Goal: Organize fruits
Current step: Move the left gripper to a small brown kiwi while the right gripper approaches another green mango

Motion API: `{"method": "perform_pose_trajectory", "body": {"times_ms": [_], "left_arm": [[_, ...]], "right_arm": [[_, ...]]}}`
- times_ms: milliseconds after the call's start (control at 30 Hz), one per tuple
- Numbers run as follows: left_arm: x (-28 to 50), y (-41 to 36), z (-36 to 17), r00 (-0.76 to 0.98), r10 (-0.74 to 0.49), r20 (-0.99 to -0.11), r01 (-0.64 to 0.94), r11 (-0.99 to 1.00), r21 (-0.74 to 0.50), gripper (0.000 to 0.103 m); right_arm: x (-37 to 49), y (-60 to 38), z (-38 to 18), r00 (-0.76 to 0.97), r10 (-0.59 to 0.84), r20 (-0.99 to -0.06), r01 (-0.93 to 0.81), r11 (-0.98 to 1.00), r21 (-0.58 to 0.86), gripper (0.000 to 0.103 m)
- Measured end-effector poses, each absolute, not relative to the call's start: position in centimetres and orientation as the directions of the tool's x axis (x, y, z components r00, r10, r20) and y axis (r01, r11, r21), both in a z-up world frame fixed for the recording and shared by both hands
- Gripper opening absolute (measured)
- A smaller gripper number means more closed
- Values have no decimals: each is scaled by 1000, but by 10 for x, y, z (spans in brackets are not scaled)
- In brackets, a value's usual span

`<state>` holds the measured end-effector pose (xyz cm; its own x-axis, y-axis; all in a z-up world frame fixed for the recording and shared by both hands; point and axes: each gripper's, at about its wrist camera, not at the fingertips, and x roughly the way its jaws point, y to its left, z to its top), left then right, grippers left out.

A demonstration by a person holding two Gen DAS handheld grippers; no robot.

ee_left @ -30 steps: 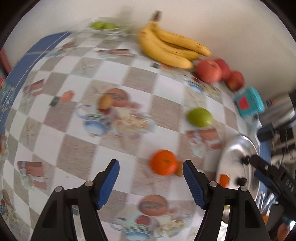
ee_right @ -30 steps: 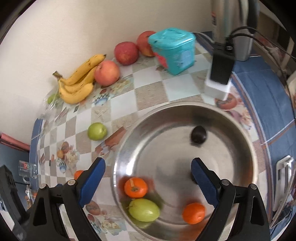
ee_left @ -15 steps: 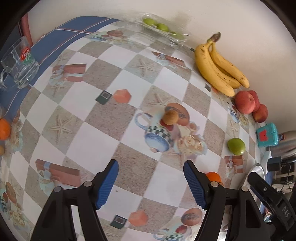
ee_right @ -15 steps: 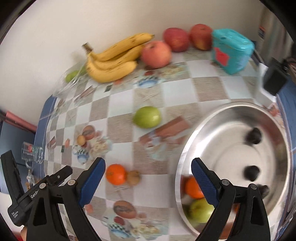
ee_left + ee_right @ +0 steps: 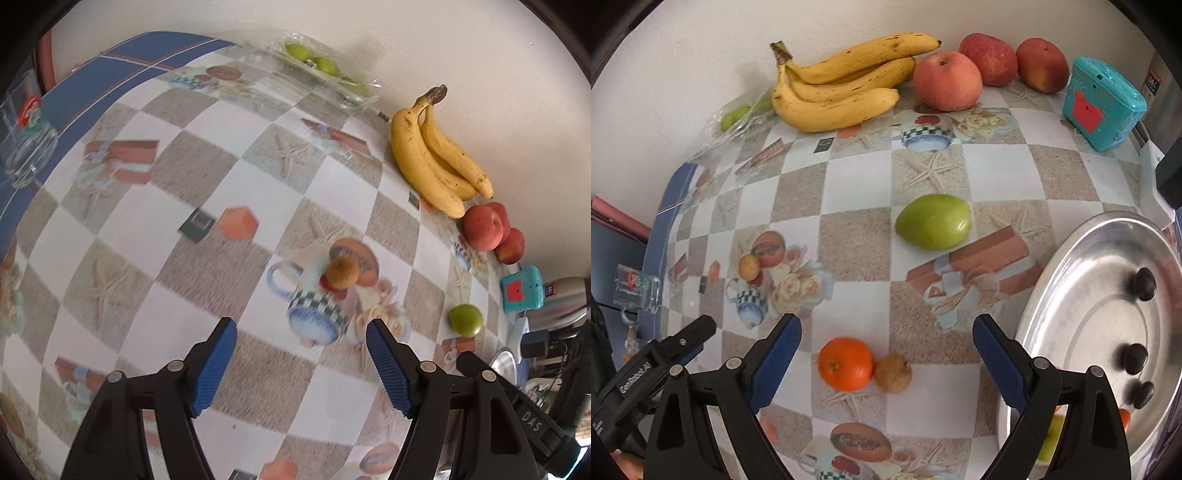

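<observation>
Both hand-held grippers released above the fruit-strewn worktop.

The left hand-held gripper [image 5: 301,363] hangs with jaws spread and empty near a small brown fruit [image 5: 341,273]. The right hand-held gripper [image 5: 886,363], also spread and empty, frames an orange [image 5: 845,363] touching another brown fruit [image 5: 893,373]. A green fruit [image 5: 933,221] lies beyond, bananas [image 5: 842,85] and red apples [image 5: 947,81] by the wall, the steel bowl [image 5: 1071,295] at right on the checkered worktop [image 5: 849,188].
</observation>
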<state>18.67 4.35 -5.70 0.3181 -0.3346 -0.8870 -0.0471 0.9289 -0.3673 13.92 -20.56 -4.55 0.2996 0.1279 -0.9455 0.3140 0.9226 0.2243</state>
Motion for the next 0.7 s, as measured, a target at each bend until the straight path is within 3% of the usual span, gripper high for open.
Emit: {"method": "perform_pose_trajectory", "body": {"times_ms": [533,700], "left_arm": [[224,4,-80,330,-299,-895,88,954,-286,74],[230,-5,-81,341,-273,-899,105,962,-252,68]], "right_arm": [[185,-226,-83,215,50,-975,291,950,113,94],[198,-226,-91,212,12,-977,280,957,72,101]]}}
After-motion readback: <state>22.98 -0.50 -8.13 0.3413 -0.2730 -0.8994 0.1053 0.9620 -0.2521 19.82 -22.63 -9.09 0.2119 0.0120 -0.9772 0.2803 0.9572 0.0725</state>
